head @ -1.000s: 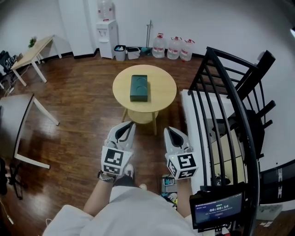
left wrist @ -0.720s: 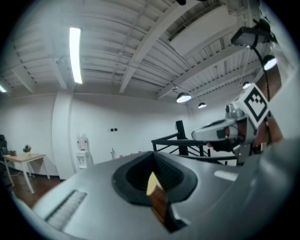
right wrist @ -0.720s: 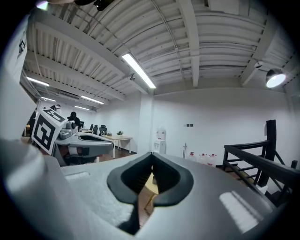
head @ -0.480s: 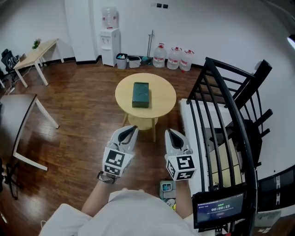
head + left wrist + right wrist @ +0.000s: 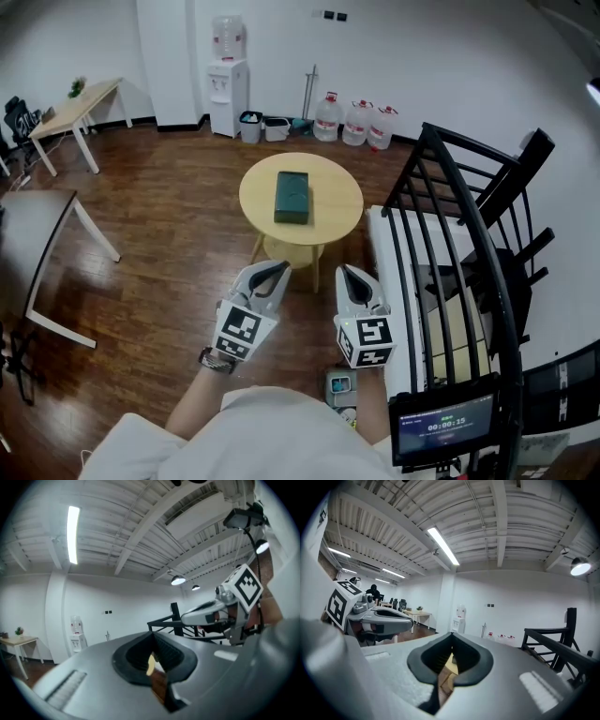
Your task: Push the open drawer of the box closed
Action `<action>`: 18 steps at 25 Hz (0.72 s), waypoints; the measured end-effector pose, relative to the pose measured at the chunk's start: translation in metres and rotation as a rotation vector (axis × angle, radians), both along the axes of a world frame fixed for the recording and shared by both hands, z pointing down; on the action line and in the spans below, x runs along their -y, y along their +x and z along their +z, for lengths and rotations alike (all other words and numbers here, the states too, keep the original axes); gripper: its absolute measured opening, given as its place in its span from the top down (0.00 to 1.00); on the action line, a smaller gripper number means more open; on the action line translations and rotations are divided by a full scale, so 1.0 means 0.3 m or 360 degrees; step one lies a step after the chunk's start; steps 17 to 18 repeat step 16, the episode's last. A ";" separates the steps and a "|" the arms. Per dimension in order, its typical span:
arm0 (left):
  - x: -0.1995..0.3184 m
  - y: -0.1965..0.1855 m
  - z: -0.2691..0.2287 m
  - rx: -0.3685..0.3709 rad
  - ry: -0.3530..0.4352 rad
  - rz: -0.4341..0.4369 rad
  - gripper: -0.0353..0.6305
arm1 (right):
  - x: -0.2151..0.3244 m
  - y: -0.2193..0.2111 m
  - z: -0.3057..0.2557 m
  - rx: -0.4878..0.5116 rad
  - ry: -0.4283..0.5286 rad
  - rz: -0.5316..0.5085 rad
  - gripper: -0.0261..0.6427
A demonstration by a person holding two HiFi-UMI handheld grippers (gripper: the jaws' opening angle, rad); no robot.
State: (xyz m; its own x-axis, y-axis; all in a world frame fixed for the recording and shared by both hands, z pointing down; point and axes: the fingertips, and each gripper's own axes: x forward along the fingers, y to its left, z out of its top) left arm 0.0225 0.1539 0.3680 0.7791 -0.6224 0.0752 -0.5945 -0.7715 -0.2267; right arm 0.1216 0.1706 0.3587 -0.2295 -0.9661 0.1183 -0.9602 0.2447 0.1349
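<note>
A dark green box (image 5: 292, 197) lies on the round light-wood table (image 5: 337, 209) ahead of me in the head view. Its drawer I cannot make out from here. My left gripper (image 5: 278, 267) is held level well short of the table, jaws shut and empty. My right gripper (image 5: 344, 270) is beside it, also shut with nothing between the jaws. In the left gripper view the shut jaws (image 5: 152, 665) fill the lower frame, with the right gripper (image 5: 220, 604) off to the right. In the right gripper view the shut jaws (image 5: 449, 663) show only a sliver of the table.
A black metal railing (image 5: 450, 234) stands close on the right. A water dispenser (image 5: 228, 84) and water jugs (image 5: 354, 122) line the far wall. A desk (image 5: 66, 112) stands at the far left and a slanted board (image 5: 37, 253) at the left. Wood floor lies between me and the table.
The view has drawn slightly nearer to the table and tilted. Both grippers have edged forward toward the table and stay shut.
</note>
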 end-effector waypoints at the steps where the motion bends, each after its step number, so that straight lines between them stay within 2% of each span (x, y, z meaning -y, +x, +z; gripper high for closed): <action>1: 0.001 -0.004 -0.004 -0.0002 0.0012 0.0005 0.94 | 0.003 -0.006 -0.001 -0.0001 0.0001 0.0001 0.96; 18: 0.033 -0.060 0.007 -0.0073 -0.0079 -0.0059 0.94 | 0.002 -0.041 0.008 0.0001 -0.0023 0.0017 0.96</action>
